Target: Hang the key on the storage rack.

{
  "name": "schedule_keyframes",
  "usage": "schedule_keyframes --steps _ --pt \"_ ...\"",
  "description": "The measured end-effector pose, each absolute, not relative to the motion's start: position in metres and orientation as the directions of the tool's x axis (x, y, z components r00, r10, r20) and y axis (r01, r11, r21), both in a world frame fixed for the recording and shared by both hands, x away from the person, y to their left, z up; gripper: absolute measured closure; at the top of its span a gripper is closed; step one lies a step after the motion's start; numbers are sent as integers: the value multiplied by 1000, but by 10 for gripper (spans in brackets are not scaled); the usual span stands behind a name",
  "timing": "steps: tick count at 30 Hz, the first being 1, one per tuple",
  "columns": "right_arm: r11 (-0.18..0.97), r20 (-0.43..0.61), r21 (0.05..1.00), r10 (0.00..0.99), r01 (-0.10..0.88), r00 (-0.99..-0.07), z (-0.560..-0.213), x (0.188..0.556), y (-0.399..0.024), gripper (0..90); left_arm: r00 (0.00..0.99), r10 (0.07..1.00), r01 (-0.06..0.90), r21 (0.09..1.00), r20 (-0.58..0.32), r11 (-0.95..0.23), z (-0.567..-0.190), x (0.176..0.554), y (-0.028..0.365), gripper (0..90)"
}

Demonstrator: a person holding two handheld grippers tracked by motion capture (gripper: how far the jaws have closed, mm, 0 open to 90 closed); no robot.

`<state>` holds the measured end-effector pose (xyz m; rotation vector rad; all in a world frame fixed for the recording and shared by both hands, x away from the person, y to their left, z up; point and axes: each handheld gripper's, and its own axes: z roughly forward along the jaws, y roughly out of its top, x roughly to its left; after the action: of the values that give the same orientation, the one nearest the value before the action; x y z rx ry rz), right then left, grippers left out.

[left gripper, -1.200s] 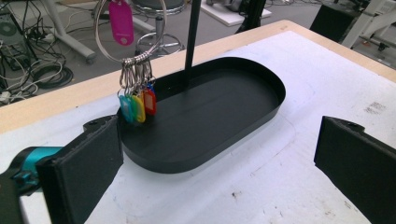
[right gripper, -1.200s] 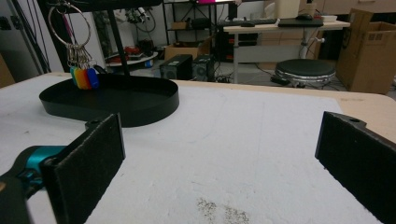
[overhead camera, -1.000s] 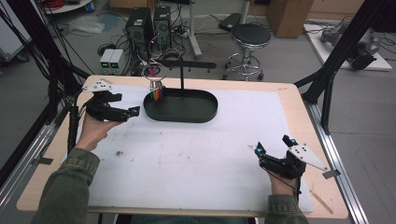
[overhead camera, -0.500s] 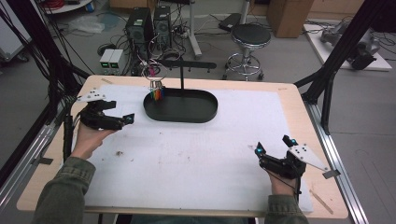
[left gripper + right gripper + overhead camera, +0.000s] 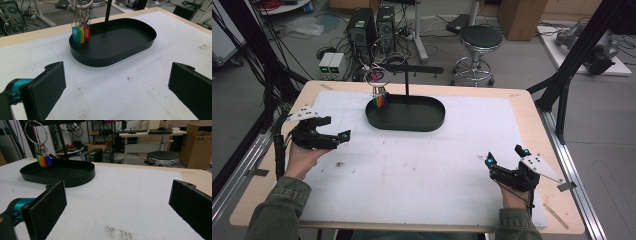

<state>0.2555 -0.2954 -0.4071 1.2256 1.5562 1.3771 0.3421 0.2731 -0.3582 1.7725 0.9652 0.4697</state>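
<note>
On the white-covered bench (image 5: 427, 170), a black oval tray (image 5: 422, 120) lies toward the far edge, an upright post (image 5: 406, 82) rising from it. A bunch of coloured key tags (image 5: 380, 101) hangs on metal rings from the post's crossbar, dangling over the tray's left end; in the left gripper view the tags (image 5: 80, 34) read green, yellow and red. The left gripper (image 5: 343, 136) hovers at the bench's left side, near the tray and pointed toward it, its jaws spread wide and holding nothing. The right gripper (image 5: 504, 157) sits at the near right corner, well apart from the tray, jaws likewise wide apart and empty.
</note>
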Motion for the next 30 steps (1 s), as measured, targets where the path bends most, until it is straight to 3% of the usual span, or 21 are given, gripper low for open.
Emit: schedule_keyframes --steps 15,30 --pt "-18 76 981 953 193 -293 -407 255 -296 4 555 821 399 909 -135 -121 -378 318 293 17" --pt "-20 78 981 954 195 -290 -408 255 -295 4 388 917 383 921 -92 -70 -392 293 321 16"
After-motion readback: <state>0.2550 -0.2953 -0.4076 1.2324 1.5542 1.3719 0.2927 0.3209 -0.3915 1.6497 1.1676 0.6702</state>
